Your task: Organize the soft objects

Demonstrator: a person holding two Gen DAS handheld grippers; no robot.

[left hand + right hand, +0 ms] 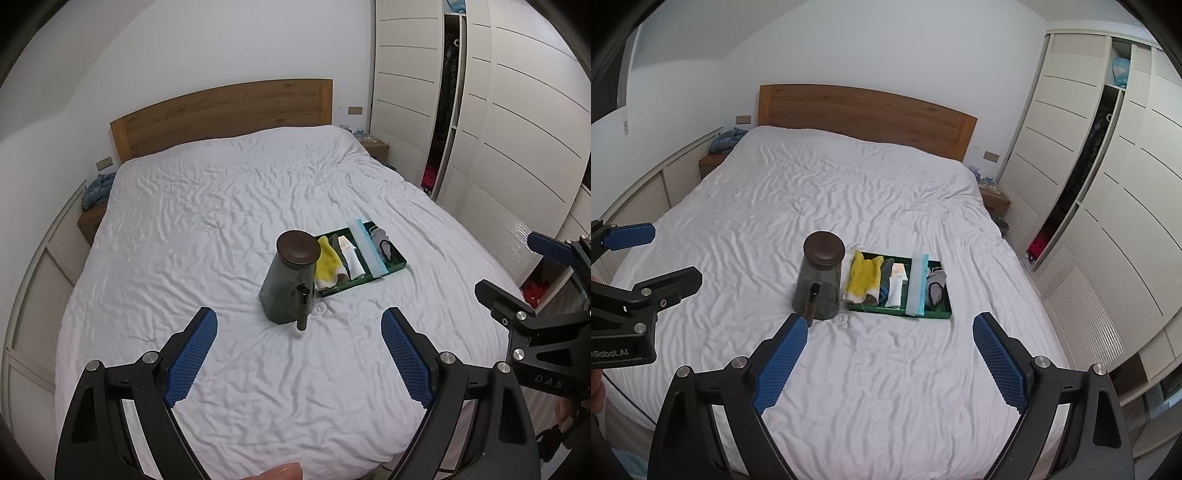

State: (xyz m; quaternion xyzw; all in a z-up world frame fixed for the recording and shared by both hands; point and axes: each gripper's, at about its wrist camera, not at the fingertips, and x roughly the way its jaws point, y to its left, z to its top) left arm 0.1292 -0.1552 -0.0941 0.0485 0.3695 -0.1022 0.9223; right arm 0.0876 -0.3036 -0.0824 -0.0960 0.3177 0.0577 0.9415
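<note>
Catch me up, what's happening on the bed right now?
A person holds the left gripper and the right gripper above the bed, both open and empty. Ahead sits a green tray with a pale blue divider: yellow cloth and other folded pieces on one side, grey ones on the other. A dark jar with a brown lid stands beside the tray. Nothing is being touched.
</note>
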